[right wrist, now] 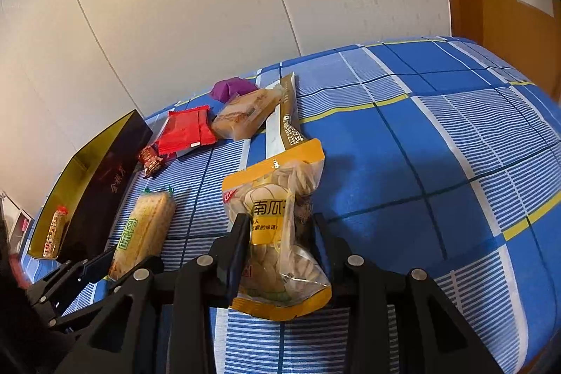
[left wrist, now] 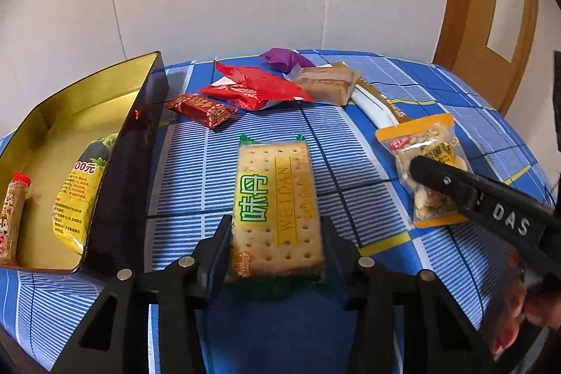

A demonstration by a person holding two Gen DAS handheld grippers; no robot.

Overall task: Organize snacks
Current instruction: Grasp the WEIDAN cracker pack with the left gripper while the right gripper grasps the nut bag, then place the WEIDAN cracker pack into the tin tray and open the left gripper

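Left wrist view: my left gripper [left wrist: 277, 244] has its jaws closed against both sides of the cracker packet [left wrist: 275, 205], which lies on the blue checked cloth [left wrist: 350, 142] just right of the open black box [left wrist: 122, 163]. My right gripper [right wrist: 278, 244] pinches the orange-edged seed pouch [right wrist: 280, 230] on the cloth

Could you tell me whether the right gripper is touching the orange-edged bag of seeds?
Touching. The right wrist view shows the right gripper with both fingers pressed into the sides of the seed bag, pinching it at its middle.
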